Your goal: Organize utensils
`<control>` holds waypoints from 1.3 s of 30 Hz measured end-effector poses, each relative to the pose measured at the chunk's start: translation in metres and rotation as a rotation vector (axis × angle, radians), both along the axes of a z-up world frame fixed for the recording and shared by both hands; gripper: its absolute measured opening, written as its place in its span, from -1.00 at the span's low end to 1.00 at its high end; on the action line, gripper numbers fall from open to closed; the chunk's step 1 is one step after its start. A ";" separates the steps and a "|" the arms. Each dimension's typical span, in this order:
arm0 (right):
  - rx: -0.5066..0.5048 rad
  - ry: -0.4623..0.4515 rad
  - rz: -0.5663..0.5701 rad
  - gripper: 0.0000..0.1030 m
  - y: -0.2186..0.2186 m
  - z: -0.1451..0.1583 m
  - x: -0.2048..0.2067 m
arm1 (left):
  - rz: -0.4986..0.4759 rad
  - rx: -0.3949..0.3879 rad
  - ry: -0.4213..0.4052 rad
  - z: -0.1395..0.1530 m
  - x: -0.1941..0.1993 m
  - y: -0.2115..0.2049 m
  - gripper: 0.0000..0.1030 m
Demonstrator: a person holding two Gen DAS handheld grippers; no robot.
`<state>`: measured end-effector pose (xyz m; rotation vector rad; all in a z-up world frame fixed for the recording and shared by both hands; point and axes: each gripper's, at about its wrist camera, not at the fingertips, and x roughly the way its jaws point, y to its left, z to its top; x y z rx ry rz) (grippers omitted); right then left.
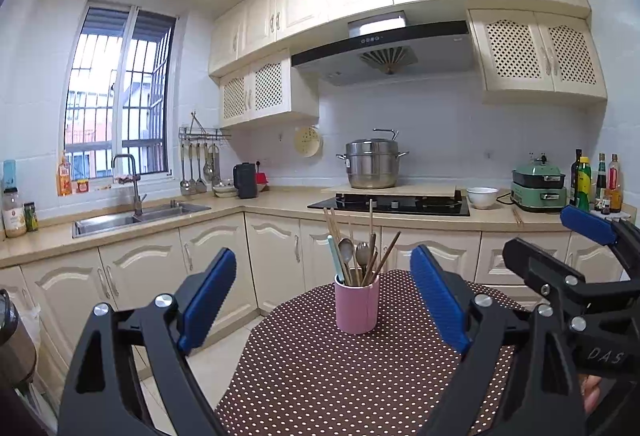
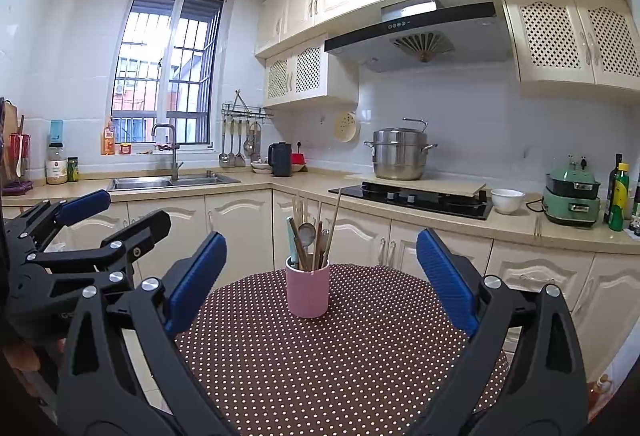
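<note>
A pink cup (image 1: pixel 357 308) (image 2: pixel 307 292) stands upright on a round table with a brown polka-dot cloth (image 1: pixel 320 376) (image 2: pixel 340 356). In the cup stand several utensils (image 1: pixel 354 250) (image 2: pixel 310 236): wooden chopsticks, metal spoons and a pale blue handle. My left gripper (image 1: pixel 322 256) is open, its blue pads wide apart on my side of the cup, with nothing between them. My right gripper (image 2: pixel 320 236) is also open and empty, short of the cup. Each gripper shows in the other's view: the right gripper (image 1: pixel 540 232) at the right, the left gripper (image 2: pixel 134 207) at the left.
Behind the table runs an L-shaped counter with a sink (image 1: pixel 140 218), a black hob (image 1: pixel 388 203) with a steel pot (image 1: pixel 373 163), a white bowl (image 1: pixel 482 197), a green appliance (image 1: pixel 538 189) and bottles (image 1: pixel 596 179). Ladles hang on a wall rack (image 1: pixel 200 163).
</note>
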<state>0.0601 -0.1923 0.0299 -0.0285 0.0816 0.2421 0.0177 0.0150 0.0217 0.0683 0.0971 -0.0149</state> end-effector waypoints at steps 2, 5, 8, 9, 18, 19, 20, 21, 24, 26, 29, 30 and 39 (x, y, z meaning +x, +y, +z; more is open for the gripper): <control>-0.001 0.003 0.005 0.83 0.000 -0.001 -0.001 | -0.006 0.002 -0.005 0.001 0.000 0.002 0.69; -0.004 0.007 0.002 0.83 0.001 -0.003 -0.003 | -0.011 -0.011 -0.003 0.001 -0.002 0.004 0.69; -0.009 0.008 0.001 0.83 0.002 -0.004 -0.004 | -0.021 -0.023 -0.006 0.001 -0.002 0.006 0.69; -0.014 0.010 -0.002 0.83 0.003 -0.005 -0.004 | -0.026 -0.027 -0.005 0.000 -0.002 0.006 0.69; -0.025 0.016 -0.011 0.83 0.005 -0.007 -0.005 | -0.021 -0.021 -0.014 -0.003 0.000 0.004 0.69; -0.024 0.015 -0.010 0.83 0.005 -0.006 -0.005 | -0.020 -0.016 -0.013 -0.004 0.000 0.003 0.69; -0.022 0.015 -0.009 0.83 0.005 -0.006 -0.005 | -0.018 -0.011 -0.013 -0.004 0.000 0.002 0.69; -0.016 0.014 -0.007 0.83 0.005 -0.006 -0.006 | -0.017 -0.007 -0.013 -0.004 0.000 0.002 0.69; -0.013 0.010 -0.005 0.83 0.005 -0.005 -0.007 | -0.013 -0.004 -0.011 -0.005 0.000 0.001 0.69; -0.013 0.014 -0.005 0.83 0.005 -0.006 -0.006 | -0.017 -0.010 -0.010 -0.005 0.000 0.001 0.69; -0.011 0.020 -0.004 0.83 0.006 -0.006 -0.006 | -0.017 -0.009 -0.007 -0.006 0.001 0.001 0.69; -0.011 0.021 -0.004 0.84 0.005 -0.006 -0.006 | -0.016 -0.009 -0.004 -0.006 0.001 0.000 0.69; -0.011 0.033 0.001 0.84 0.004 -0.008 -0.006 | -0.019 -0.004 0.003 -0.008 0.002 0.000 0.69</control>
